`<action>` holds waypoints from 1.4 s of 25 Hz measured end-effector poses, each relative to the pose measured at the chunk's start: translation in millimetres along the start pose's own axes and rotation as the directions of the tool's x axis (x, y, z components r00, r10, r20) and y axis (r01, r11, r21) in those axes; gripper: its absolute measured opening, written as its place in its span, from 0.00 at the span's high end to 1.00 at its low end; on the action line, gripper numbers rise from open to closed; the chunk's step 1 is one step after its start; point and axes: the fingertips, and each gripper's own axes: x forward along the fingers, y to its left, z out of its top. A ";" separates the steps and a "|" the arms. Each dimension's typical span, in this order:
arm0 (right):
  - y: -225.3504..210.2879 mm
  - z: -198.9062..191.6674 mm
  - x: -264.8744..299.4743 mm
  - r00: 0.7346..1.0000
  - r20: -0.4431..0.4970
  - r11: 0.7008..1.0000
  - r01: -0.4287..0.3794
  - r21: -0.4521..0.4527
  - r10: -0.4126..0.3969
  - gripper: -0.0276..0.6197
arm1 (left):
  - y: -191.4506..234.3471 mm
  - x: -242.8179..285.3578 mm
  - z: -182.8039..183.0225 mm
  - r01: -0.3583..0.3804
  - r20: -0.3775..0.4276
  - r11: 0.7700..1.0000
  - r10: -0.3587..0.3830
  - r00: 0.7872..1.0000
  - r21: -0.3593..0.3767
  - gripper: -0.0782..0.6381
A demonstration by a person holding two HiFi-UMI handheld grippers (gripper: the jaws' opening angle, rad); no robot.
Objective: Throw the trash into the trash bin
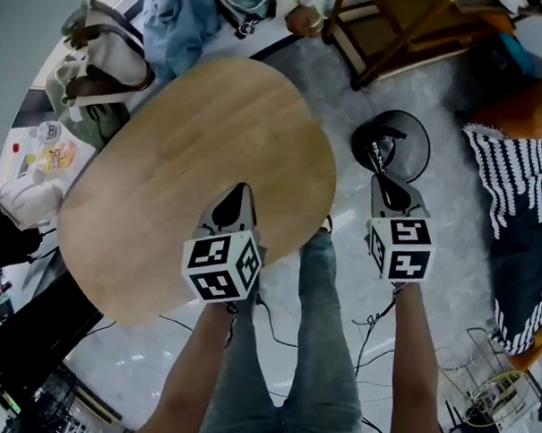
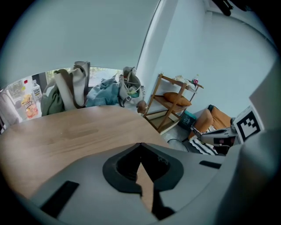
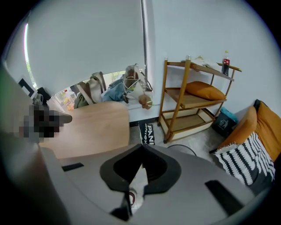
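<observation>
The left tongs and right tongs are pressed together. A black item on the floor beside the desk reads "PAN".

An oval wooden table fills the middle. A grey canvas bag lies beyond its far edge. A wooden shelf rack stands against the wall.

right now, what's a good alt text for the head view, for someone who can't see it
Seen from above, a person holds two shut, empty grippers: the left gripper over the near edge of an oval wooden table, the right gripper over grey floor near a round black object. Bags lie past the table's far end, a striped cushion at right.
</observation>
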 end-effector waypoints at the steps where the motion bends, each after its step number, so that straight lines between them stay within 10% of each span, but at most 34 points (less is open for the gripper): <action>1: -12.6 -5.0 -3.9 1.000 -0.001 1.000 0.014 0.020 -0.014 0.95 | -12.3 4.5 1.0 0.014 -0.006 1.000 -0.014 1.000 0.016 0.87; 29: -175.4 -127.2 107.1 0.991 -0.117 0.940 0.102 0.326 -0.067 0.94 | -165.7 179.2 8.0 0.132 -0.121 0.979 -0.114 0.986 0.155 0.87; 35: -174.6 -122.0 111.4 0.994 -0.102 0.936 0.072 0.343 -0.039 0.78 | -167.1 182.1 5.1 0.136 -0.138 0.978 -0.115 0.984 0.157 0.87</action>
